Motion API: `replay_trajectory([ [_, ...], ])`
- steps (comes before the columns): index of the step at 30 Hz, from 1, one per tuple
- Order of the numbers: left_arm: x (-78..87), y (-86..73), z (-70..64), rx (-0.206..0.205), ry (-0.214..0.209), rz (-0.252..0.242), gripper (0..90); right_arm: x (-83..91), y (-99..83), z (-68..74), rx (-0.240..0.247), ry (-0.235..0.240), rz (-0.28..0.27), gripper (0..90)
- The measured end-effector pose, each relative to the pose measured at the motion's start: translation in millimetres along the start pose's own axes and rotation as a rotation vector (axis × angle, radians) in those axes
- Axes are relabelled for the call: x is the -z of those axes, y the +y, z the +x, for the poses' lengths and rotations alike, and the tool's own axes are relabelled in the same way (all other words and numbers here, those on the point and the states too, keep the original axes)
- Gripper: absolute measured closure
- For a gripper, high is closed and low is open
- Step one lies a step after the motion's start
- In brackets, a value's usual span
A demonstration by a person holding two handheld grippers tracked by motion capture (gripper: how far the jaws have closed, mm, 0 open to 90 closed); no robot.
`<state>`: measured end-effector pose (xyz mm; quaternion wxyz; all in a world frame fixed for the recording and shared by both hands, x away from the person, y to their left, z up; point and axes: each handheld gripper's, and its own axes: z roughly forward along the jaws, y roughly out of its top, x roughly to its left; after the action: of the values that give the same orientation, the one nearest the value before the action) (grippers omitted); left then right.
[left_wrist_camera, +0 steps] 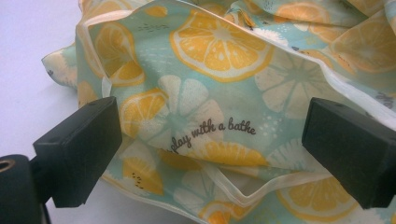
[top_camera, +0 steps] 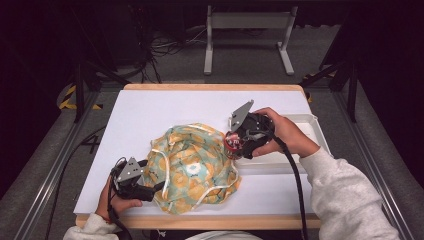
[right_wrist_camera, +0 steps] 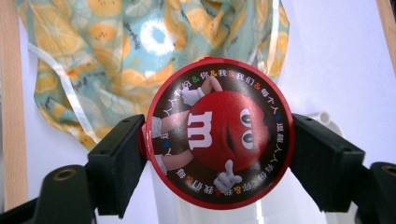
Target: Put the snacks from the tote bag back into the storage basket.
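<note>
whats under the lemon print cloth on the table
Around the lemon print cloth only the white table cover shows. The cloth is bunched and puffed up, so anything beneath it is covered; the pictures cannot tell whether something lies under it.

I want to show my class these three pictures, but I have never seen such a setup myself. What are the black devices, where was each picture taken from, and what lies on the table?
No robot here: a person holds a hand-operated tool in each hand. The high view looks down on a table covered in white. The left gripper rests at the edge of a crumpled cloth bag printed with lemon slices. The right gripper is held above the table beside a shallow white tray.

The other two pictures come from cameras mounted on the tools, looking along their black jaws. In the left gripper view the jaws stand open, the cloth between them, printed "play with a bathe". In the right gripper view the jaws clamp a round red tin with an M&M's character on its lid.
</note>
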<state>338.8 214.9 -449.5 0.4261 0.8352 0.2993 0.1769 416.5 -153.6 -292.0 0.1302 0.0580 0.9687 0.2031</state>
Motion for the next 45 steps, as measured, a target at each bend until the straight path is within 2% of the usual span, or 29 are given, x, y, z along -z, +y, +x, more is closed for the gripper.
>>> replay_trajectory([
  [8,-0.5,0.2,-0.4,0.002,-0.001,0.0,5.5,6.9,-14.8,-6.9,-0.027,0.005,0.034,23.8],
  [18,-0.2,0.2,0.0,-0.001,0.003,0.001,5.5,6.2,-29.5,-13.5,-0.032,0.004,0.092,23.8],
  [21,-0.4,0.2,-0.2,0.001,0.002,0.001,5.5,4.1,-35.9,-17.0,-0.052,0.005,0.114,23.8],
  [26,-0.5,0.4,-0.5,0.0,0.002,0.0,5.5,-4.1,-48.5,-27.5,-0.042,-0.005,0.162,23.8],
  [28,-0.5,0.3,-0.2,0.001,0.002,0.001,5.5,-5.4,-51.0,-28.6,-0.06,-0.002,0.173,23.8],
  [29,-0.7,0.3,0.1,0.001,0.001,0.002,5.5,-8.0,-54.7,-31.0,-0.051,0.002,0.19,23.8],
  [45,-1.5,0.5,0.1,-0.006,0.001,0.01,5.4,-25.7,-81.2,-43.3,-0.063,0.027,0.26,23.8],
])
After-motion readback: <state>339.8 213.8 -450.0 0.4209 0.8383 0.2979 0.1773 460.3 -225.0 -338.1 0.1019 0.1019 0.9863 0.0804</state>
